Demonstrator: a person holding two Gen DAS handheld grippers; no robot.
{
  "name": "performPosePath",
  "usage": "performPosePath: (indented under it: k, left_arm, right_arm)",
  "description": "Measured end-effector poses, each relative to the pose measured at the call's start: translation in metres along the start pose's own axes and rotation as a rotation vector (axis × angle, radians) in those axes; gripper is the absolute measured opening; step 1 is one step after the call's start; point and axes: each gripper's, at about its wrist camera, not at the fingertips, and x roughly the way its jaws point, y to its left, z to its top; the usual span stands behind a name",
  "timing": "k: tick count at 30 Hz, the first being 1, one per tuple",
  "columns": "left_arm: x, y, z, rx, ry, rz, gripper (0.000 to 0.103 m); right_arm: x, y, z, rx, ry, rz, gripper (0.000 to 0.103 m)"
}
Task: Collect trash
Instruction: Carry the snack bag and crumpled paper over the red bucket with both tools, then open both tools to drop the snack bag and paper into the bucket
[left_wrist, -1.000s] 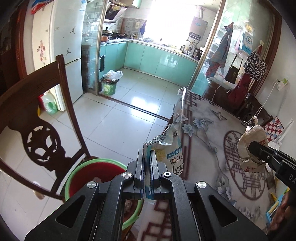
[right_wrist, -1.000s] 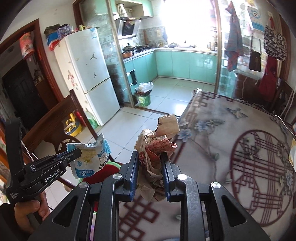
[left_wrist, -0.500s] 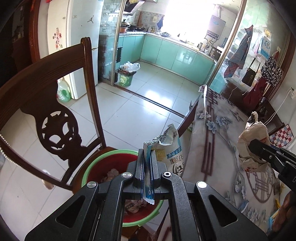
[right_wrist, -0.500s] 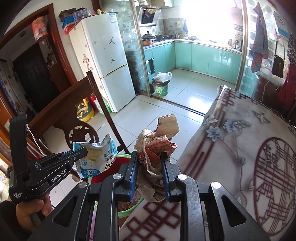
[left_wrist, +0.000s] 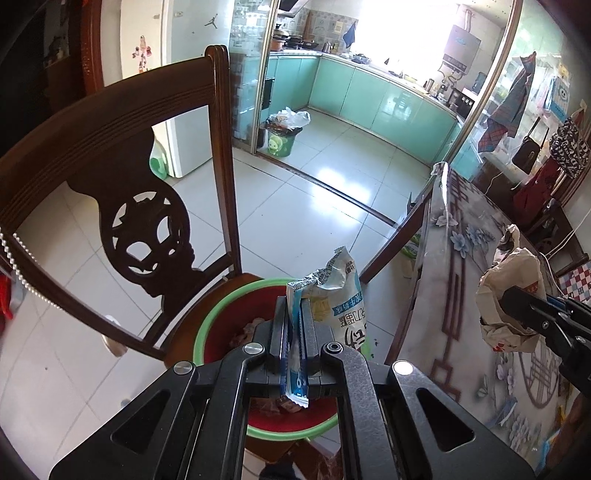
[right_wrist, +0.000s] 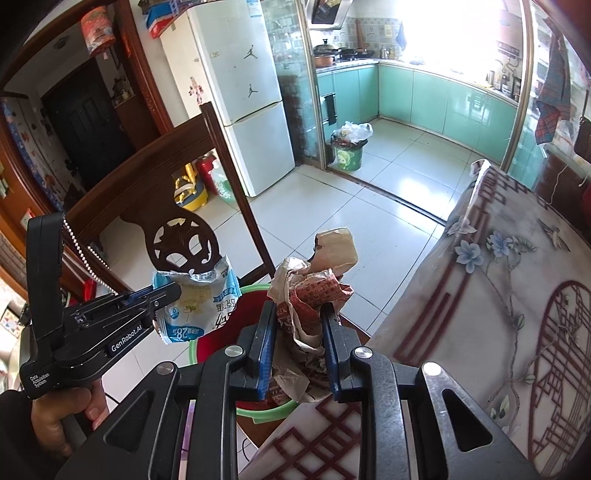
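My left gripper (left_wrist: 294, 314) is shut on a blue and white snack bag (left_wrist: 338, 291), pinching its edge. It hangs right above a red basin with a green rim (left_wrist: 221, 314) that stands on a dark wooden chair (left_wrist: 155, 229); some scraps lie inside. In the right wrist view the same bag (right_wrist: 201, 306) shows in the left gripper (right_wrist: 173, 291). My right gripper (right_wrist: 299, 314) is shut on a crumpled brown and red paper wrapper (right_wrist: 314, 291), over the table's edge beside the basin (right_wrist: 255, 291). The wrapper (left_wrist: 509, 295) also shows at the right of the left wrist view.
A table with a flowered cloth (right_wrist: 517, 295) fills the right side. The chair's carved back (left_wrist: 110, 155) rises at the left. A small green bin with a bag (left_wrist: 282, 136) stands at the kitchen doorway beside a white fridge (right_wrist: 243, 92). A hand (right_wrist: 62, 417) holds the left gripper.
Both grippers have moved left and down, off the table toward the chair. The basin now lies right under the left gripper. Both grips are unchanged.
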Motion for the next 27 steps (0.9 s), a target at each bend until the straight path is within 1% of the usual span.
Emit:
performPosePath:
  k: [6,12,14,19,22,27]
  left_arm:
    - [0.007,0.009,-0.006,-0.006,0.024,0.035,0.004]
    - [0.014,0.014,-0.012,-0.012,0.051,0.048,0.004]
    - [0.020,0.016,-0.014,-0.011,0.066,0.052,0.004]
    - [0.040,0.020,-0.015,0.001,0.113,0.074,0.004]
    - [0.049,0.026,-0.013,-0.013,0.126,0.082,0.004]
    - [0.061,0.032,-0.011,-0.032,0.153,0.089,0.004]
  right_arm:
    - [0.016,0.008,-0.005,-0.014,0.035,0.020,0.021]
    - [0.031,0.016,-0.010,-0.027,0.073,0.036,0.021]
    - [0.040,0.018,-0.014,-0.032,0.095,0.048,0.021]
    - [0.048,0.027,-0.020,-0.056,0.108,0.069,0.021]
    - [0.057,0.033,-0.023,-0.073,0.122,0.077,0.021]
    - [0.092,0.039,-0.032,-0.092,0.184,0.088,0.021]
